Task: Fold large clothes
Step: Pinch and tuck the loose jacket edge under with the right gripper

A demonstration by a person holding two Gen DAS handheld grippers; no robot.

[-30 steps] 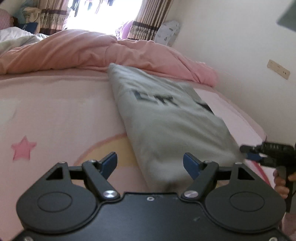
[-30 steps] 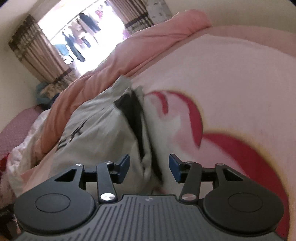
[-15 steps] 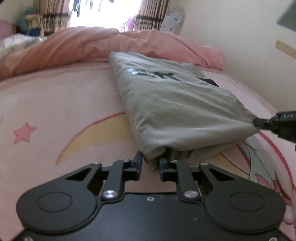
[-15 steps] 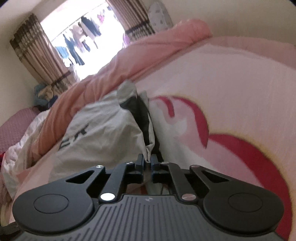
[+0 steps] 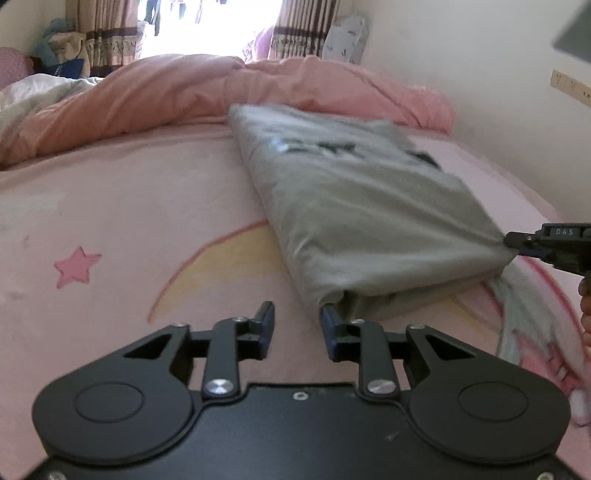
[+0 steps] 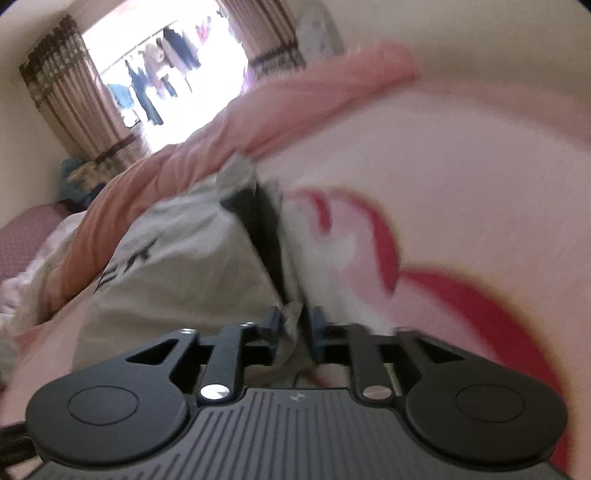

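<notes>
A folded grey garment (image 5: 362,218) with dark lettering lies on the pink bed sheet (image 5: 122,229). My left gripper (image 5: 297,321) is open at the garment's near left corner, which lies just beyond its right finger, with nothing between the jaws. The right gripper shows in the left wrist view (image 5: 517,242) at the garment's near right corner. In the right wrist view the right gripper (image 6: 295,325) has its jaws partly apart, with a bit of the grey garment (image 6: 192,258) still between them.
A rumpled pink duvet (image 5: 221,92) lies across the far side of the bed. A cream wall (image 5: 480,74) runs along the right. Curtains and a bright window (image 5: 207,22) are at the back. The sheet carries star and cartoon prints.
Both grippers were shut on the garment's near corners half a second ago. The left has opened and let go. The right jaws have parted somewhat, cloth still between them.
</notes>
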